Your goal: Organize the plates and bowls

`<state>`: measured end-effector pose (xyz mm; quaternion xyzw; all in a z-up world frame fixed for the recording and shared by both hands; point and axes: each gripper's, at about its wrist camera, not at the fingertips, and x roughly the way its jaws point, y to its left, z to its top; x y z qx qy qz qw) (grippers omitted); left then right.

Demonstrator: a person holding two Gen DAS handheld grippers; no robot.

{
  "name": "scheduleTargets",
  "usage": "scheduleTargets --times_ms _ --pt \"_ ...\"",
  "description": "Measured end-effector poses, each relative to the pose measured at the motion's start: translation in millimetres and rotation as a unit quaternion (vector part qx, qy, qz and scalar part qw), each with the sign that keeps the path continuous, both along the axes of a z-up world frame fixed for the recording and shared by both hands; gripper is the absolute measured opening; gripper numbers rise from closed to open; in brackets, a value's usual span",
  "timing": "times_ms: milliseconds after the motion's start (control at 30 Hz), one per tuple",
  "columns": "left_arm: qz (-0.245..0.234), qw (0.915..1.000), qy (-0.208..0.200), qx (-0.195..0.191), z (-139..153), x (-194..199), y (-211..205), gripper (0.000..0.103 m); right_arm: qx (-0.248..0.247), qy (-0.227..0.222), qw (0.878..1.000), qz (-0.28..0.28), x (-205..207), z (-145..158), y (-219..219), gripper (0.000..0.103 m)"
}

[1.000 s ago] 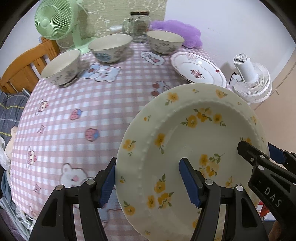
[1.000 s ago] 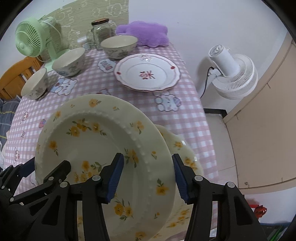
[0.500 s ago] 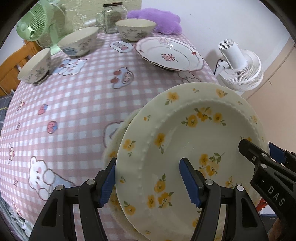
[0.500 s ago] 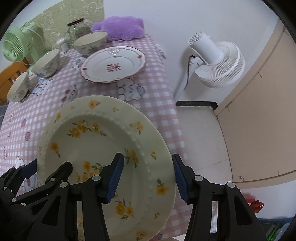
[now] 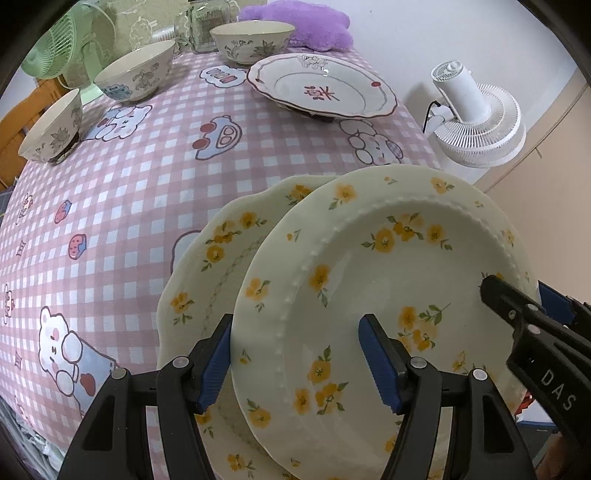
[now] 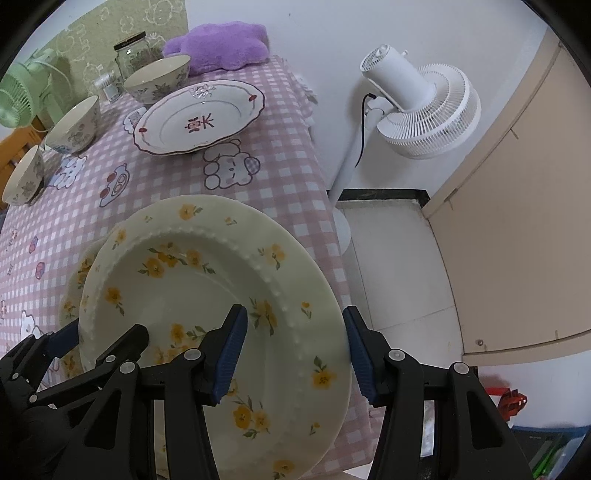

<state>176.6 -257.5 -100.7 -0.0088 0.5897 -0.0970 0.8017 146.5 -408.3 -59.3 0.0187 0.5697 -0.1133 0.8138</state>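
Observation:
A cream plate with yellow flowers (image 5: 388, 280) is held tilted above the table, over a second yellow-flower plate (image 5: 218, 266) that lies on the pink checked cloth. My left gripper (image 5: 295, 354) is shut on its left rim. My right gripper (image 6: 291, 350) is shut on its right rim; the held plate (image 6: 207, 288) fills the right wrist view. The right gripper also shows at the right of the left wrist view (image 5: 532, 332). A white plate with red trim (image 5: 321, 88) sits at the far right of the table. Three bowls (image 5: 136, 74) stand along the back left.
A glass jar (image 5: 207, 26), a purple cushion (image 5: 306, 26) and a green fan (image 5: 66, 44) stand at the table's far edge. A white floor fan (image 6: 424, 103) stands right of the table. The table's right edge (image 6: 321, 192) drops to a tiled floor.
Both grippers have carried the held plate to the right and lowered it over the second yellow-flower plate, which now shows beneath its left side.

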Motion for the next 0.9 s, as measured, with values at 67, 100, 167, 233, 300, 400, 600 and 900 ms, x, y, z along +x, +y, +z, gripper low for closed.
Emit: scheduleTargets --times_ms 67,100,167,233,300,400,600,900 --pt "0.003 1.0000 0.001 0.000 -1.5 1.2 1.0 0.069 0.001 -0.001 1.000 0.002 0.8 0.2 1.0 0.054" --pt "0.001 1.0000 -0.002 0.005 -1.2 1.1 -0.1 0.069 -0.001 0.000 1.000 0.004 0.8 -0.4 1.7 0.054" --pt "-0.001 0.9999 -0.008 0.011 -1.1 0.8 -1.3 0.069 0.000 0.002 1.000 0.004 1.4 -1.9 1.5 0.054" --pt "-0.003 0.9997 -0.013 0.019 -1.3 0.3 -3.2 0.069 -0.001 0.002 1.000 0.004 1.5 -2.5 0.8 0.053" --pt "-0.006 0.9993 -0.021 0.031 -1.6 -0.2 -5.7 0.069 -0.005 0.003 1.000 0.004 1.6 -3.6 0.6 0.051" --pt "-0.005 0.9987 -0.030 0.040 -1.1 -0.9 -6.0 0.069 -0.008 0.004 1.000 0.005 1.6 -4.1 1.3 0.050" --pt "-0.009 0.9965 -0.050 0.066 0.7 -3.0 -10.3 0.070 -0.011 0.004 1.000 0.006 0.0 -5.7 2.5 0.047" --pt "-0.029 0.9945 -0.064 0.078 17.6 -9.6 -6.4 0.078 0.010 0.000 1.000 0.007 -6.2 -2.6 -3.2 0.040"
